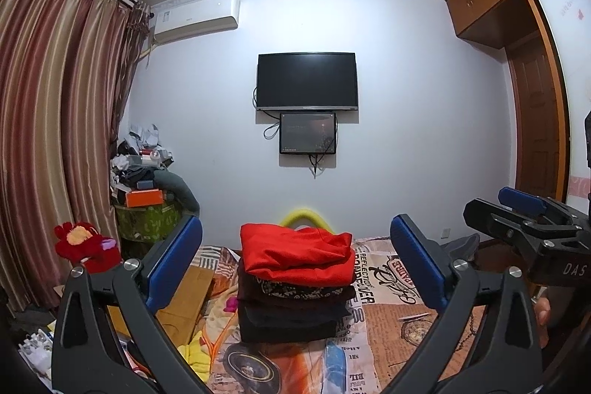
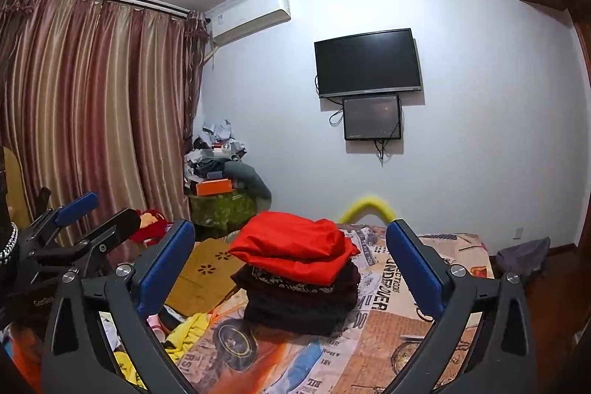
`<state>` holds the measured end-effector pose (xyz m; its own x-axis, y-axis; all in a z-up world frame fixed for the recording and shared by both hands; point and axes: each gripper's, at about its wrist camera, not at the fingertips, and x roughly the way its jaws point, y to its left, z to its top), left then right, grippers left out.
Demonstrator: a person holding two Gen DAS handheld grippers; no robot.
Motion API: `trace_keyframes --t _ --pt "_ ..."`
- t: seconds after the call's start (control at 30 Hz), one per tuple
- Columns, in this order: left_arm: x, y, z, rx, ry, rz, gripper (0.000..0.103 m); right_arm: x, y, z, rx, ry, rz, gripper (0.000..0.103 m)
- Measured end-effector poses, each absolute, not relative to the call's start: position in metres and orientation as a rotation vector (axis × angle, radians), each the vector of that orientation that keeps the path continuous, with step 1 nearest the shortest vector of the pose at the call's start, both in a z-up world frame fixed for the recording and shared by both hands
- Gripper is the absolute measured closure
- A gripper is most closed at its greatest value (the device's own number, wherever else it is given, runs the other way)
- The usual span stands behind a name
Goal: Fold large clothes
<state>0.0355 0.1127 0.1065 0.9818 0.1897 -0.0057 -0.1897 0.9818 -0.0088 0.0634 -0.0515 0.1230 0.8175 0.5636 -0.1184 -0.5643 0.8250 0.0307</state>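
"DAS" on right claw (image 1: 517, 209); bedsheet (image 1: 388, 287) newsprint reads "POWER"; both claws spread, left claw (image 1: 295, 264) framing folded stack (image 1: 295, 287)

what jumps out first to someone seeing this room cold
A folded red garment tops a stack of dark folded clothes on the printed bedspread, framed by the open left tool. Behind, a black TV hangs on the pale wall, with striped curtains at left.
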Motion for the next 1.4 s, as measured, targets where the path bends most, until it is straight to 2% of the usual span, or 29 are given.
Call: trace_keyframes --t 1.4 --pt "0.049 0.111 0.093 -0.023 0.056 0.167 0.000 0.066 -0.057 0.123 -0.001 0.155 0.588 0.000"
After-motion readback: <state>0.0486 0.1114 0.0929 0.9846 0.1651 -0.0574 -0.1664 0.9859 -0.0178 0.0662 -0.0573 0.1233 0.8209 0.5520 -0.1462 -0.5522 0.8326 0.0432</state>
